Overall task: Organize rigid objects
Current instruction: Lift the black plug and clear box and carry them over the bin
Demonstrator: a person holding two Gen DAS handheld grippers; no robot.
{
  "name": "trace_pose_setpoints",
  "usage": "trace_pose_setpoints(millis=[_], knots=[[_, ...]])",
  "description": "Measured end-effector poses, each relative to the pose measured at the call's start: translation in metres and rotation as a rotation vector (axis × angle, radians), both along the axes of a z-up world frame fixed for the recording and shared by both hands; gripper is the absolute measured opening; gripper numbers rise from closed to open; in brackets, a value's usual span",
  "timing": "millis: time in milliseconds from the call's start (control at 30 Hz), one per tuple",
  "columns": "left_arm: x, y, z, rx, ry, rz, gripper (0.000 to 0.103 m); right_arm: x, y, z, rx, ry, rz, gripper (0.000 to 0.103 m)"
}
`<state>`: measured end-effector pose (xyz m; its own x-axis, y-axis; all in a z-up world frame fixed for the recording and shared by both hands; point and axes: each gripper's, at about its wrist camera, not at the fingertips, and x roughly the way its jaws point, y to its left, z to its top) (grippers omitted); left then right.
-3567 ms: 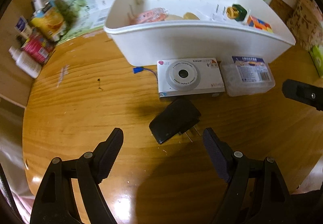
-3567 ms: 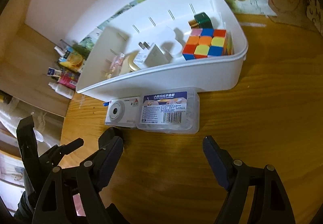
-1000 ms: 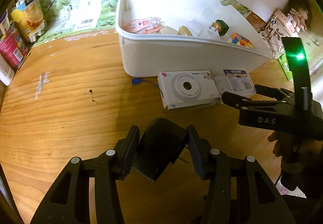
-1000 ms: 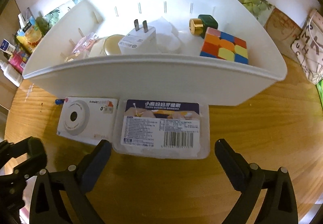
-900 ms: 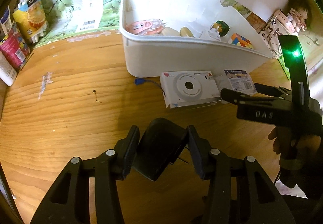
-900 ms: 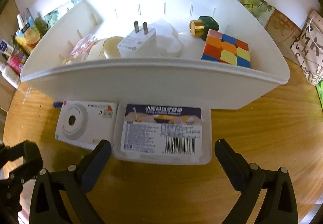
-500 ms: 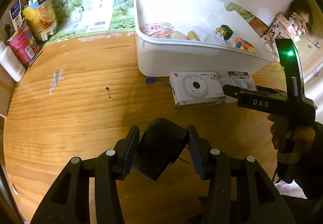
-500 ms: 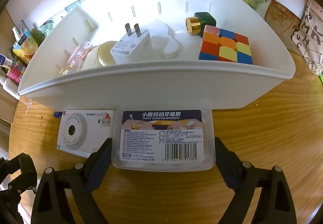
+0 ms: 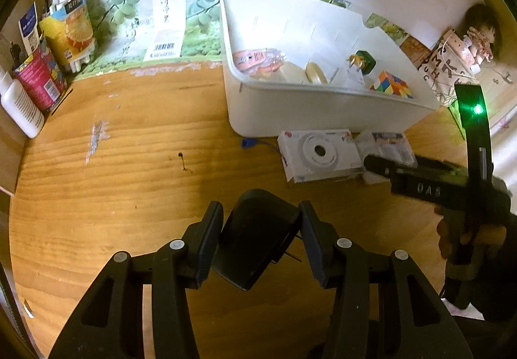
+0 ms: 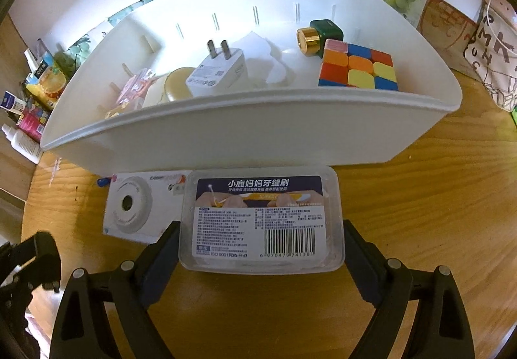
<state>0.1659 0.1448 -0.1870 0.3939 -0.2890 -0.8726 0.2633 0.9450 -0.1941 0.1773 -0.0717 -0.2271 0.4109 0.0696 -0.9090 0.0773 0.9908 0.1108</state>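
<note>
My left gripper [image 9: 260, 213] is shut on a black plug adapter [image 9: 255, 239], held above the wooden table [image 9: 129, 181]. In the right wrist view my right gripper [image 10: 261, 239] has its pads against both short sides of a clear plastic box [image 10: 261, 213] with a blue label, which lies against the front wall of the white bin [image 10: 258, 132]. A white camera-like box [image 10: 132, 210] lies just left of it. The bin holds a colour cube [image 10: 358, 68], a white charger [image 10: 216, 71] and a green bottle with a gold cap [image 10: 318, 34].
Cartons, a can and a white bottle [image 9: 22, 107] crowd the table's far left corner. A printed bag [image 10: 497, 45] stands right of the bin. A small blue piece [image 9: 247, 143] on a cord lies by the bin's front left corner.
The right gripper moved forward around the clear box and its jaws narrowed onto the box's sides. The left gripper keeps its hold on the black adapter.
</note>
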Motion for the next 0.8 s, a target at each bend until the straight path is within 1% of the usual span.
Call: trace_pose_setpoints(millis=[100, 333, 500, 600, 700, 800], knots=[[0.003, 0.000, 0.005, -0.012, -0.014, -0.004, 0.051, -0.005, 0.002, 0.004, -0.002, 0.014, -0.004, 0.093], [0.013, -0.002, 0.018, -0.041, -0.046, -0.001, 0.051, -0.025, 0.005, 0.023, 0.027, -0.001, 0.031, 0.093], [0.020, -0.005, 0.031, -0.049, -0.085, 0.001, 0.051, -0.031, 0.008, 0.039, 0.078, -0.014, 0.061, 0.093], [0.025, -0.006, 0.040, -0.050, -0.113, 0.009, 0.051, -0.031, 0.009, 0.053, 0.085, -0.043, 0.083, 0.093], [0.029, -0.009, 0.050, -0.012, -0.159, 0.016, 0.051, -0.029, 0.011, 0.067, 0.090, -0.078, 0.107, 0.093], [0.035, -0.009, 0.058, -0.014, -0.181, 0.035, 0.051, -0.028, 0.013, 0.082, 0.091, -0.119, 0.135, 0.093]])
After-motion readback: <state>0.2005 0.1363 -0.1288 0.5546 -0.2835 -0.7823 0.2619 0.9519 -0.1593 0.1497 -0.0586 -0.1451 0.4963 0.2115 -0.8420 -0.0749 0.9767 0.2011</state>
